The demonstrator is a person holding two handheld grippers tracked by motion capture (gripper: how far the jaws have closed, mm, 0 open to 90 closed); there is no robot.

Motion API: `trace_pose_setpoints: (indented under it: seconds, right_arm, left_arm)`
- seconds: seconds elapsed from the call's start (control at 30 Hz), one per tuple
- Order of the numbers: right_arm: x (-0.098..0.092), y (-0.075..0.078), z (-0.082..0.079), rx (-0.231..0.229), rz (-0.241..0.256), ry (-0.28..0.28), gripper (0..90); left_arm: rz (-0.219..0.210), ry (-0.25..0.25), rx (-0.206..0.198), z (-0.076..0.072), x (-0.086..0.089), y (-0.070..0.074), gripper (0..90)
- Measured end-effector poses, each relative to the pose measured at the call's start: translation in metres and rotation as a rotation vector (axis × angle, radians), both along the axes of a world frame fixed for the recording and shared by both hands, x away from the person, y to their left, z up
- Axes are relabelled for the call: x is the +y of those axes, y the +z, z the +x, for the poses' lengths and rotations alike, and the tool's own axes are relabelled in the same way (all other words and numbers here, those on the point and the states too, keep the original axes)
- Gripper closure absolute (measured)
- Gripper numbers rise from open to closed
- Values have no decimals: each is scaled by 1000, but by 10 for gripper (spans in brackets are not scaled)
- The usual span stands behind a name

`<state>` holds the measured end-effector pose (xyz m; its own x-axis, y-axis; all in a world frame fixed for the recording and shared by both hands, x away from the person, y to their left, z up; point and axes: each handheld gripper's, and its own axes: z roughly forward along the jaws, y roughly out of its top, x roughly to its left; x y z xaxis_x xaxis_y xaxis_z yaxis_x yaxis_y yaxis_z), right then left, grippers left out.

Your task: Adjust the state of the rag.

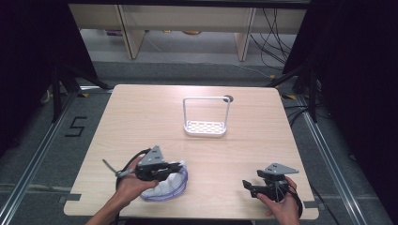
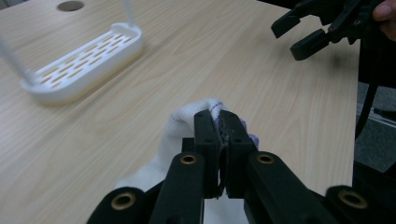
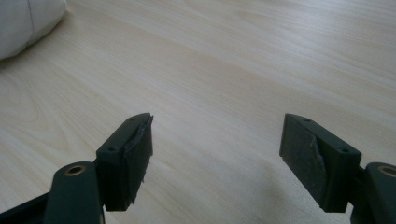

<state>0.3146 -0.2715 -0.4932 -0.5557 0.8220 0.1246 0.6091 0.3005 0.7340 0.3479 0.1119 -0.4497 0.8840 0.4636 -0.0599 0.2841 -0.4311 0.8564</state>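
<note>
**Left gripper clamps the cloth near the table's front edge**

Here the left gripper [image 1: 180, 165] sits low over the pale wooden table [image 1: 141, 117], toward its near left part, and its two black jaws are pressed together on a fold of the soft white cloth with purple stitched edging [image 1: 166, 187]. In the left gripper view the jaws meet tightly, with the white fabric bunched up between and around their tips [image 2: 219, 122], and a line of purple stitching shows right at the pinch. The rest of the cloth lies crumpled on the wood just under and beside the person's left hand [image 1: 131, 185].

The right gripper [image 1: 247, 186] is held near the table's front right corner, well apart from the cloth. Its jaws stand wide apart with bare wood between them [image 3: 217, 158].

A white slotted plastic rack with a tall wire loop handle [image 1: 205, 127] stands upright farther back, near the middle of the table, well apart from both grippers.
</note>
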Motion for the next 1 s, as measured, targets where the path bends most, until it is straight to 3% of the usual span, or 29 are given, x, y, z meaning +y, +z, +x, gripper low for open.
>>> trace_pose_setpoints:
  seconds: [0.03, 0.07, 0.13, 0.17, 0.3, 0.33, 0.37, 0.43, 0.5, 0.57, 0.63, 0.7, 0.77, 0.8, 0.83, 0.87, 0.9, 0.93, 0.97, 1.0]
  right_arm:
    - [0, 0, -1, 20, 35, -15, 263]
    - [0, 0, -1, 20, 35, -15, 263]
    - [-4, 1, 0, -2, 9, -9, 263]
    - [-4, 1, 0, -2, 9, -9, 263]
    - [-7, 2, 0, 14, 30, -21, 263]
    - [-6, 2, -2, 17, 41, -45, 263]
    - [-9, 2, 0, -3, 39, -25, 263]
    - [-10, 3, 0, -14, 15, -30, 263]
    - [-12, 2, -1, 16, 51, -56, 262]
    - [-14, 2, 0, 8, 39, -57, 263]
    - [-14, 2, -1, 34, 62, -69, 263]
    - [-15, 2, 0, 29, 53, -66, 262]
    - [-14, 1, -1, 30, 74, -67, 262]
    - [-14, 1, -1, 34, 84, -61, 262]
    - [-15, 2, 0, 10, 56, -47, 262]
    - [-15, 3, 1, -9, 50, -40, 262]
    - [-11, 4, -2, 12, 81, -55, 262]
    - [-10, 5, -2, 13, 80, -44, 262]
    - [-10, 5, -2, 13, 80, -44, 262]
    - [-10, 5, 0, -23, 65, -23, 262]
  left_arm:
    - [21, -27, -1, 4, -15, 3, 868]
    - [21, -27, -1, 4, -15, 3, 869]
    - [49, -53, -14, 11, -38, 7, 870]
    - [49, -53, -14, 11, -38, 7, 871]
    - [47, -87, -14, 24, -70, 13, 871]
    - [47, -87, -14, 24, -70, 13, 871]
    - [36, -85, -2, 29, -82, 12, 870]
    - [39, -89, 3, 32, -88, 11, 870]
    - [36, -110, 30, 38, -103, 4, 868]
    - [30, -118, 49, 40, -107, 0, 846]
    - [25, -111, 63, 41, -107, -1, 698]
    - [5, -54, 71, 42, -96, 4, 561]
    - [-27, -22, 93, 40, -80, 10, 448]
    - [-43, -18, 97, 40, -69, 12, 418]
    - [-45, 1, 85, 39, -57, 15, 401]
    - [-45, 1, 85, 39, -57, 15, 397]
    - [-77, 43, 93, 35, -32, 15, 397]
    - [-90, 62, 102, 33, -19, 14, 394]
    - [-90, 62, 102, 33, -19, 14, 389]
    - [-96, 83, 112, 30, -7, 11, 389]
